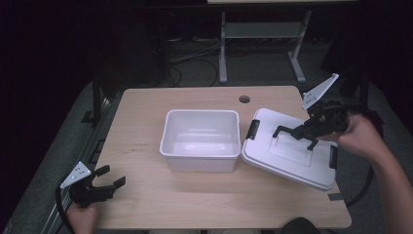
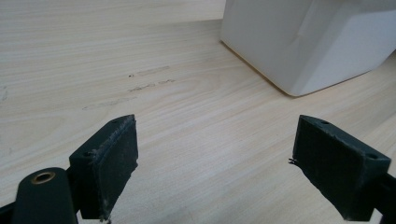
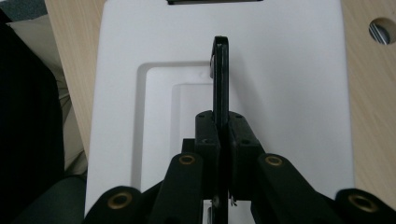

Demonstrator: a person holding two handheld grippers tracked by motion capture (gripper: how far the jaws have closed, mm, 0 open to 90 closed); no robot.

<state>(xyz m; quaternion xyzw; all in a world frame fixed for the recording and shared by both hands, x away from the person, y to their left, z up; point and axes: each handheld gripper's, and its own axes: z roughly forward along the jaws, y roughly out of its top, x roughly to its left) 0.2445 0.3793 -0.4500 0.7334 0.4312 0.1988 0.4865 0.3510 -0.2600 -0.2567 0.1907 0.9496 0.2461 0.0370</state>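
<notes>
A white lid (image 1: 280, 158) with a black handle (image 1: 286, 130) hangs tilted over the right side of the wooden table (image 1: 146, 204). My right gripper (image 1: 308, 132) is shut on that handle. In the right gripper view the pads (image 3: 208, 135) squeeze the thin black handle (image 3: 220, 70) above the lid (image 3: 289, 74). An open white bin (image 1: 199, 164) sits mid-table, just left of the lid. My left gripper (image 1: 112, 175) rests at the table's front left corner, open, with nothing between its jaws. In the left gripper view that gripper (image 2: 215, 154) faces the bin's corner (image 2: 308, 46).
Black latches (image 1: 252, 129) sit at both ends of the lid. A round cable hole (image 1: 244, 99) lies at the table's far edge. A small dark tab (image 1: 335, 196) lies near the front right edge. Another desk's legs (image 1: 223, 53) stand on the floor beyond.
</notes>
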